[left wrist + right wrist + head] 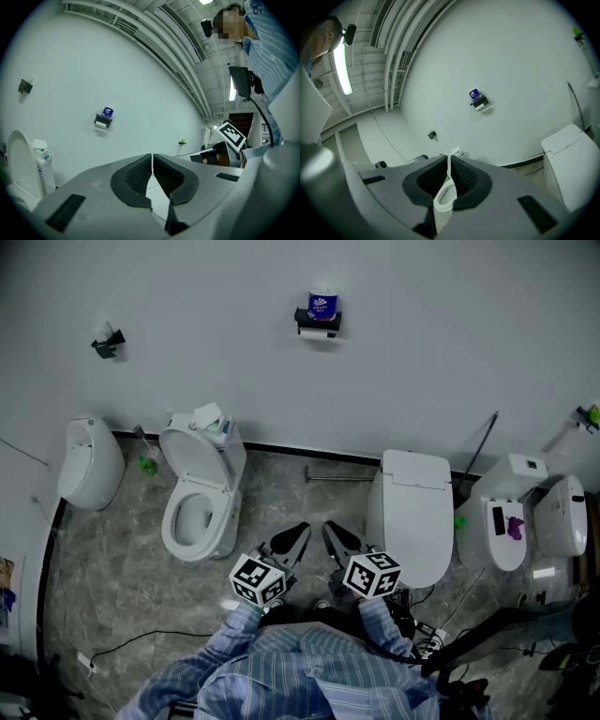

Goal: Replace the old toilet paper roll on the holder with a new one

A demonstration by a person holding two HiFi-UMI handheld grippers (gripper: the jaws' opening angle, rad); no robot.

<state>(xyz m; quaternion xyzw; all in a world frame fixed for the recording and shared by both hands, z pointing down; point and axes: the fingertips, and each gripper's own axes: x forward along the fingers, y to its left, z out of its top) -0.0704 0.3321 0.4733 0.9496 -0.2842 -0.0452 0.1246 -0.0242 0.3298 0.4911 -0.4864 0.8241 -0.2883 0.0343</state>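
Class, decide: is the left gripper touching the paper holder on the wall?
Apart. The head view shows the left gripper close to the person, with floor and bare wall between it and the paper holder.

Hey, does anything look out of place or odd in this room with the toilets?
A metal bar lies loose on the floor near the wall, between the open toilet and the closed toilet, as if it fell or was never mounted. A cable also trails across the floor.
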